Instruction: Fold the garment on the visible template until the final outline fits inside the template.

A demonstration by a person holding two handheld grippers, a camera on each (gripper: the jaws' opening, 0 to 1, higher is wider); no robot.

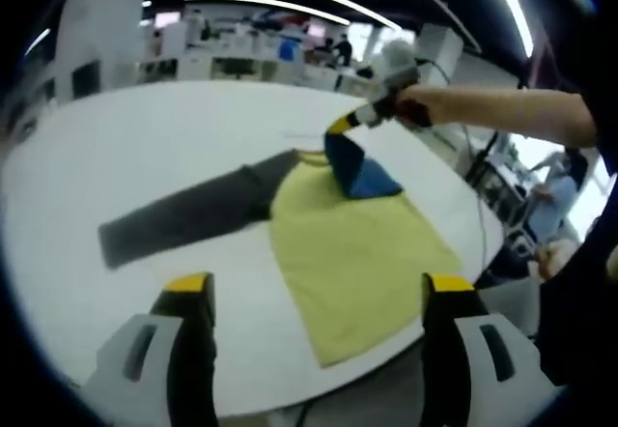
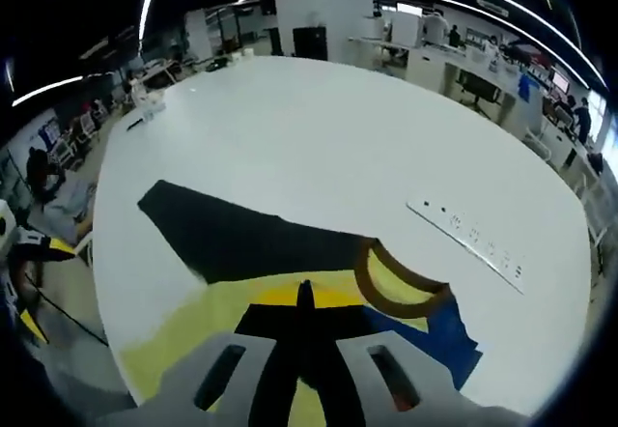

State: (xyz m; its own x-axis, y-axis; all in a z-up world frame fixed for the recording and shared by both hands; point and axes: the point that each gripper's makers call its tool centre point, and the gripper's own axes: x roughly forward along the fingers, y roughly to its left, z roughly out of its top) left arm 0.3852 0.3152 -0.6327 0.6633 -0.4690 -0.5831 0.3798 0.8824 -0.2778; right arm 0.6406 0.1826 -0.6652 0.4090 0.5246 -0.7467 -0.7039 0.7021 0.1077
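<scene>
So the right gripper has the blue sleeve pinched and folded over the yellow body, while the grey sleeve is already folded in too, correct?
Not quite. In the left gripper view the grey sleeve lies stretched out flat on the white table, away from the yellow body, not folded in. The rest holds: the right gripper is shut on the blue sleeve, which lies over the yellow body.

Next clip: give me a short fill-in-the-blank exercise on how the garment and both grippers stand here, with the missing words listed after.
1. The shirt's body is ____ in colour.
2. The right gripper is shut on the ____ sleeve, folding it onto the shirt's body.
3. The dark sleeve lies ____ on the white table.
4. The left gripper hovers with its jaws ____.

Missing words: yellow; blue; flat; open
</scene>
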